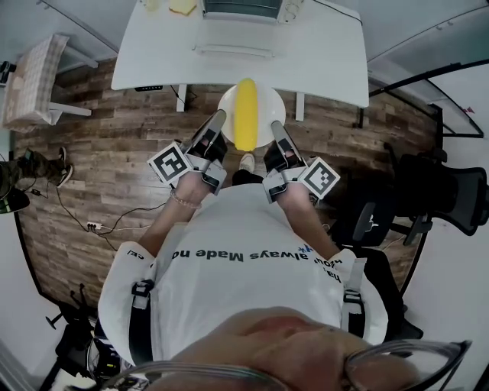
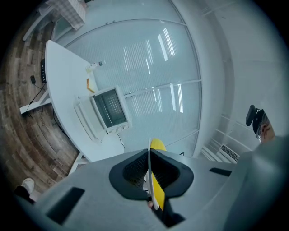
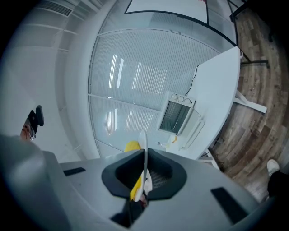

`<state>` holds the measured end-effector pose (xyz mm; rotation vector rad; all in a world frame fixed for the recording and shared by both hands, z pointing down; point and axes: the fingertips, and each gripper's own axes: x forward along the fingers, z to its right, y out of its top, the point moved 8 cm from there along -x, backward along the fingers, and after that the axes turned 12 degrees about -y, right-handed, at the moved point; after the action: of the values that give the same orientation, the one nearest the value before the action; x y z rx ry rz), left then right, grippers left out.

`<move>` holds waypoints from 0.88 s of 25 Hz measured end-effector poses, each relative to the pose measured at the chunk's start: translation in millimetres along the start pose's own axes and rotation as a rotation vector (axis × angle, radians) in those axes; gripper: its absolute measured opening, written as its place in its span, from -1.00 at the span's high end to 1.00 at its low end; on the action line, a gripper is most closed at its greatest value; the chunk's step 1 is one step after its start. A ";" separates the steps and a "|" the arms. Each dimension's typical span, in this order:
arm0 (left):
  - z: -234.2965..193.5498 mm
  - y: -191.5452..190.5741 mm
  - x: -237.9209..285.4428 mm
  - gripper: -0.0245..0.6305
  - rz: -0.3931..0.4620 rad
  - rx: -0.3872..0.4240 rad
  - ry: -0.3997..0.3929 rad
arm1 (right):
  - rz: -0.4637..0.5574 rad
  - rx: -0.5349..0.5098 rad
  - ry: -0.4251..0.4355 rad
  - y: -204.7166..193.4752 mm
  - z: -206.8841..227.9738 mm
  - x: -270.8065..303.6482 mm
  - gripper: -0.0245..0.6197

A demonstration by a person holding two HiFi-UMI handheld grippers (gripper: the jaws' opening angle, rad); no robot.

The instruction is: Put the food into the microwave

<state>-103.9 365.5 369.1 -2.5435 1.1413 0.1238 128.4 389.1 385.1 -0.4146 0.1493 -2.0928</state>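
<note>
1. Gripping the plate (image 1: pixel 269 107) from both sides is, we judge, what lets it ride level, so the food (image 1: pixel 245 114), a long yellow piece lying across its middle, cannot roll off.
2. We have the left gripper (image 1: pixel 220 121) clamped on the plate's left rim and the right gripper (image 1: pixel 275 128) clamped on its right rim.
3. Both gripper views show us the thin white rim edge-on, pinched between the dark pads, with the yellow food just beyond the jaws.
4. We see the plate hanging over the wood floor (image 1: pixel 99 137), short of the near edge of the white table (image 1: pixel 328 61).
5. We find the microwave (image 1: pixel 241 8) at the table's far edge, about midway along. Its door looks dropped open toward us, so we judge the carry unfinished.
</note>
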 end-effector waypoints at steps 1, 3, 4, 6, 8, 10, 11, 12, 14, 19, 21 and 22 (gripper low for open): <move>-1.5 -0.2 5.5 0.87 0.002 0.001 0.000 | -0.001 0.000 0.001 5.6 1.4 2.3 0.85; -5.3 -2.4 20.4 0.87 0.005 0.001 -0.001 | -0.002 0.000 0.004 20.3 5.7 6.7 0.85; -7.9 -3.9 28.9 0.87 0.006 0.003 -0.002 | -0.003 0.000 0.004 28.6 8.7 8.8 0.85; -13.2 -6.3 44.8 0.87 0.006 0.006 -0.001 | -0.003 -0.002 0.004 43.9 14.2 13.2 0.85; -17.3 -8.6 57.7 0.87 0.006 0.003 0.002 | -0.003 -0.004 0.004 56.8 18.4 16.7 0.85; -20.1 -11.1 68.6 0.87 0.005 0.002 0.004 | -0.003 0.005 0.001 67.3 22.1 18.7 0.85; -21.2 -12.0 73.6 0.87 0.004 0.003 0.005 | -0.004 0.010 0.000 71.8 23.5 19.7 0.85; -22.1 -12.3 78.2 0.87 0.004 0.002 0.005 | -0.004 0.012 0.000 75.9 24.5 21.0 0.85; -24.2 -10.8 85.9 0.87 0.006 0.001 0.007 | -0.006 0.015 0.001 82.6 25.5 25.3 0.85; -32.2 -1.7 98.7 0.87 0.012 0.003 0.011 | -0.011 0.007 0.005 94.5 26.3 41.4 0.85; -36.2 3.0 102.8 0.87 0.012 0.002 0.009 | -0.011 0.006 0.004 96.7 26.6 47.7 0.85; -38.4 6.4 104.9 0.87 0.012 0.000 0.006 | -0.010 0.003 0.001 97.6 26.8 51.5 0.85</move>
<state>-40.5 273.9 380.2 -2.5388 1.1588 0.1194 191.6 295.3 396.0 -0.4133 0.1445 -2.1028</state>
